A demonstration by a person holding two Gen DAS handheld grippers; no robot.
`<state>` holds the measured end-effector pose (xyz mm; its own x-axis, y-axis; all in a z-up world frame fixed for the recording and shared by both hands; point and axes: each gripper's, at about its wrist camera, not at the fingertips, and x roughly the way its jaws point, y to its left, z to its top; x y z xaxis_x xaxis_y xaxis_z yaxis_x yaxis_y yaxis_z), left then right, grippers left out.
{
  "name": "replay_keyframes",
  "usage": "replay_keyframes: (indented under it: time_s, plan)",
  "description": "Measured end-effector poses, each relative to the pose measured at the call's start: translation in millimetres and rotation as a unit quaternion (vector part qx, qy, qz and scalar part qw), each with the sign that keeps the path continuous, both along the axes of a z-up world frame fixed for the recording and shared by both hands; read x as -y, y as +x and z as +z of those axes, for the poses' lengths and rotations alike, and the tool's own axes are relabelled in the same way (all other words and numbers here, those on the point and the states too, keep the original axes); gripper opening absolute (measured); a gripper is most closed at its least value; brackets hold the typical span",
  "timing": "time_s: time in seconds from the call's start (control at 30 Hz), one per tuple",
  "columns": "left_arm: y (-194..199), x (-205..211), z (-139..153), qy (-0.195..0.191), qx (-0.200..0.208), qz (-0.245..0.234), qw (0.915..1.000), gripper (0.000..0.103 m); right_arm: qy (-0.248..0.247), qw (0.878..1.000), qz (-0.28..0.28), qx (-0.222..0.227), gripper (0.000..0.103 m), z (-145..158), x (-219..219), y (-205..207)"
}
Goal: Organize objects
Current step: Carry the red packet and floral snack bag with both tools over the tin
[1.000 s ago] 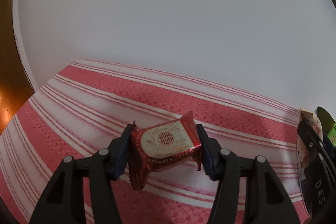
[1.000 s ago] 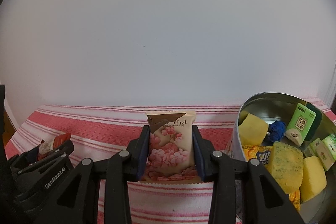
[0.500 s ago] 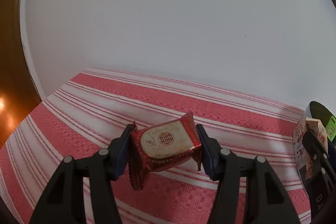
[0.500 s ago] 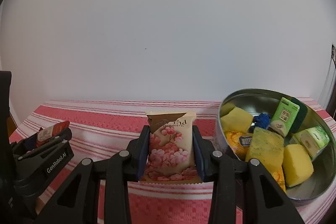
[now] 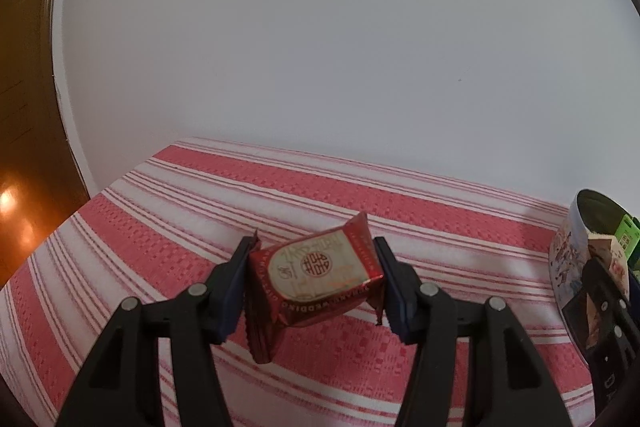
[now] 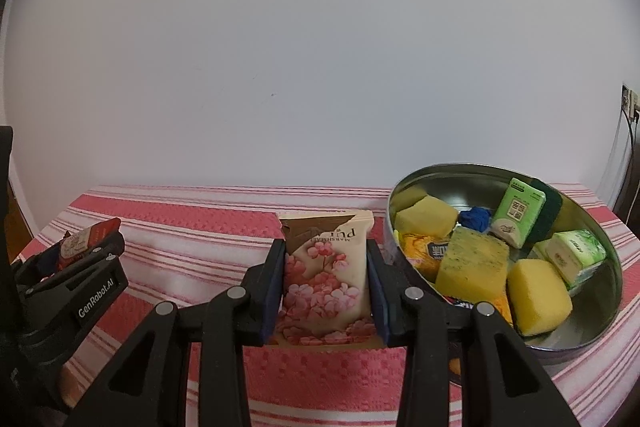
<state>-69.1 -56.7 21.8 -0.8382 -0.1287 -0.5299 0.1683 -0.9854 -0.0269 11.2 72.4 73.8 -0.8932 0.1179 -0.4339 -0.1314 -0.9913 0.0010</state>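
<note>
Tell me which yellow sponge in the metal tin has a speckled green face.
The middle yellow sponge, lying between the other two in the round metal tin. Its top is mottled green; the far-left and near-right ones are plain yellow.

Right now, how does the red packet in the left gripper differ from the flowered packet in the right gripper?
The red packet is glossy foil with a round emblem; the flowered packet is cream with pink blossoms. The red packet sits tilted in the left gripper; the flowered packet stands upright in the right gripper. Each is clamped between its gripper's pads above the striped cloth.
</note>
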Motion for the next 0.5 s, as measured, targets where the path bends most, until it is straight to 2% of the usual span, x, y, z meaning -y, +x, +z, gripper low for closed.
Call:
replay_keyframes:
  time_s: [0.5]
  plan:
    - [24, -9, -1, -0.015, -0.008, -0.011, 0.9998, 0.058, 0.007, 1.0, -0.002, -0.006, 0.041, -4, -20, 28]
